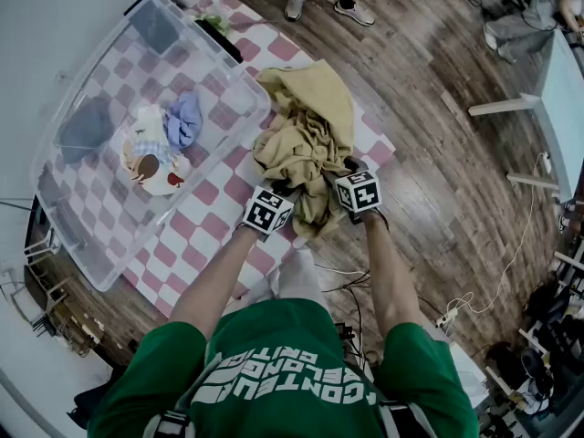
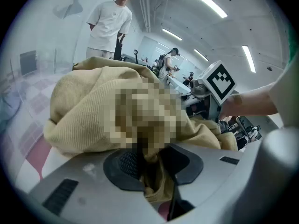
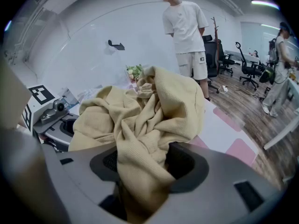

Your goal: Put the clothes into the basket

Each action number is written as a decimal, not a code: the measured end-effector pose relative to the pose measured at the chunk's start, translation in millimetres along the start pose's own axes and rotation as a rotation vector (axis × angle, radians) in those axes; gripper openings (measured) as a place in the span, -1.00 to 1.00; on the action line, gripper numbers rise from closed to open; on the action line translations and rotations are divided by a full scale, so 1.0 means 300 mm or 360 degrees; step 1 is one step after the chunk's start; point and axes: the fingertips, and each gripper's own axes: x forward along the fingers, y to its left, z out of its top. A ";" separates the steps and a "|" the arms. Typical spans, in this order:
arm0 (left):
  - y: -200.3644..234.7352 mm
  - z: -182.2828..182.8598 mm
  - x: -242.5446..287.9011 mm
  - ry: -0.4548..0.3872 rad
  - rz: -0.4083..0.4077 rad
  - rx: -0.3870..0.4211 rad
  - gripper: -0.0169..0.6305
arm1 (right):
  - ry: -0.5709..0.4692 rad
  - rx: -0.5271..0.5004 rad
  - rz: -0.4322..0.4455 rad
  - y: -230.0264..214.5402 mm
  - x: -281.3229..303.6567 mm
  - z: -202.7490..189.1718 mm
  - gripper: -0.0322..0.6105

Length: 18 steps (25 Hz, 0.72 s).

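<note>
Both sets of jaws are closed on cloth. The left gripper (image 2: 152, 164) has its pads drawn narrow on a thin fold of the tan garment (image 2: 93, 111). The right gripper (image 3: 145, 164) stands wider, with a thick wad of the same garment (image 3: 140, 115) filling the gap between its pads.

In the head view the garment (image 1: 306, 126) lies bunched on the checked table (image 1: 228, 208), just off the basket's (image 1: 239, 62) right end and close to its corner. Whether the cloth touches the wall cannot be told. Its long axis runs away from the person, roughly along that end of the basket. Both grippers bite the near end, side by side, and the far end lies slack on the table.

The basket lies to the left of the garment, so the carry has to go leftward and over the rim. The left gripper (image 1: 285, 190) is the nearer one to the basket; the right gripper (image 1: 342, 167) sits on the far side of the bundle. The lift probably needs enough height for the trailing far end to clear the rim.

A blue cloth (image 1: 182, 119), a grey cloth (image 1: 87, 126) and a patterned piece (image 1: 151, 162) already lie in the basket's left half; the part nearest the garment looks free.
</note>
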 end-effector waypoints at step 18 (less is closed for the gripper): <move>-0.163 0.170 -0.169 -0.0206 -0.0060 0.0385 -0.69 | -0.0343 0.0162 -0.0047 0.117 -0.250 0.085 -0.27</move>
